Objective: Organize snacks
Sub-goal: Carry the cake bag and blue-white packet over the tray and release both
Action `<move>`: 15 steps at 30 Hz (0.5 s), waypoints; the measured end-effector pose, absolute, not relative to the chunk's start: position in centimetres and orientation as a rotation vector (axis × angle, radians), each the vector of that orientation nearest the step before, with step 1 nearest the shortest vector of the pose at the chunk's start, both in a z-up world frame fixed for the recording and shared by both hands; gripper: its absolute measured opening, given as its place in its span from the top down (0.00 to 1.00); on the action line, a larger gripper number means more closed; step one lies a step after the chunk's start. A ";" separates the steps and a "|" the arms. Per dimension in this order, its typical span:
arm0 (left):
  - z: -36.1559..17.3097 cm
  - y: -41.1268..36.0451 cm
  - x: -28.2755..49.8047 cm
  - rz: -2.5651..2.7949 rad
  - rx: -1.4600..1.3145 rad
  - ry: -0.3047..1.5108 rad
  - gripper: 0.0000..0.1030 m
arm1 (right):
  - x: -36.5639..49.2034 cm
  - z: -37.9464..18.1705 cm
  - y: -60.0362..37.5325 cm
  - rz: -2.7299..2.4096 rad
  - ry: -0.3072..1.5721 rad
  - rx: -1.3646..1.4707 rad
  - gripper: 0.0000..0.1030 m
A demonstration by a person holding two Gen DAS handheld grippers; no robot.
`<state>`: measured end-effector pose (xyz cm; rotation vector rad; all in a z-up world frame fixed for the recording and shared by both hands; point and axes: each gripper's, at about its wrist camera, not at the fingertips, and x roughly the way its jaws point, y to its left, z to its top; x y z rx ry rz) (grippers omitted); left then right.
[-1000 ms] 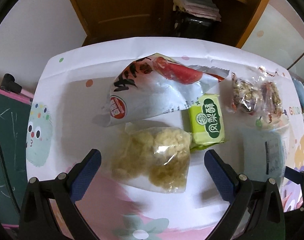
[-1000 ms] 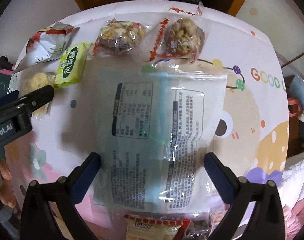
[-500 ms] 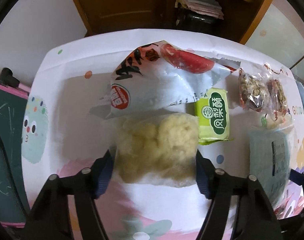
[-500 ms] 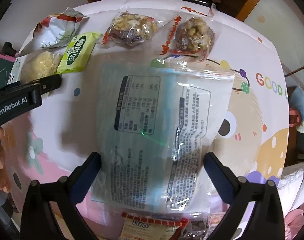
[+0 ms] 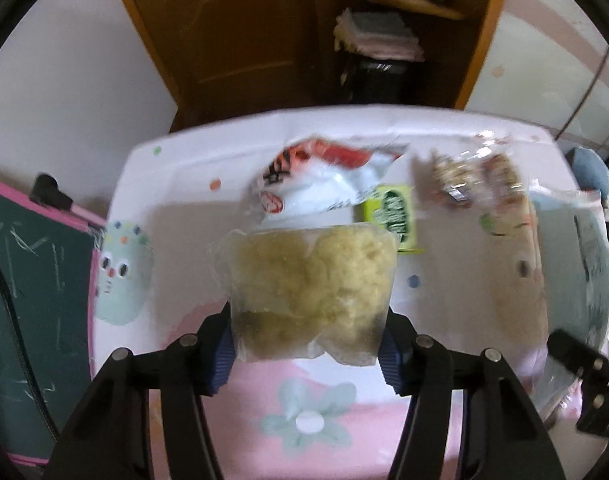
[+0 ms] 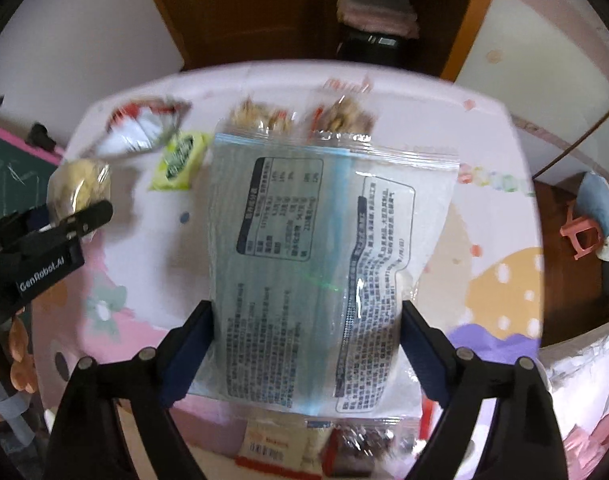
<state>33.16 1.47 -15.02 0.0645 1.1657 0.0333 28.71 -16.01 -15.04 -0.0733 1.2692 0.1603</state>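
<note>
My left gripper (image 5: 306,346) has its jaws closing, and both pads press the sides of a clear bag of yellow crisps (image 5: 312,280), held up off the table. My right gripper (image 6: 307,346) is also closing, its pads against the edges of a large pale blue packet (image 6: 316,248) with printed text, lifted too. On the table behind lie a white and red bag (image 5: 324,184), a small green packet (image 5: 392,216) and two clear packs of nut clusters (image 5: 448,184). The right wrist view shows the crisps (image 6: 78,188) at the left, with one left finger (image 6: 88,216) on them.
The table wears a cartoon-print cloth (image 5: 184,240). A green chalkboard (image 5: 24,280) stands at its left and a wooden cabinet (image 5: 244,40) behind. More packets (image 6: 272,444) lie at the near edge under my right gripper. A pink stool (image 6: 580,236) sits on the floor at the right.
Both grippers narrowed from wide open onto their packets and rose. The crisps and the blue packet came up off the table with them.
</note>
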 end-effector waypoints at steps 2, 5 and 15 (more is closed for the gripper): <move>-12.3 1.1 31.6 0.008 0.062 1.125 0.44 | 27.0 -12.8 -16.6 0.145 1.220 -0.074 0.13; -7.7 -0.2 28.0 -0.037 0.089 1.044 0.44 | 24.0 -9.0 -17.4 0.151 1.139 -0.055 0.13; 4.7 -3.5 12.5 -0.222 0.122 0.806 0.44 | 12.6 0.8 -20.8 0.209 0.902 0.052 0.12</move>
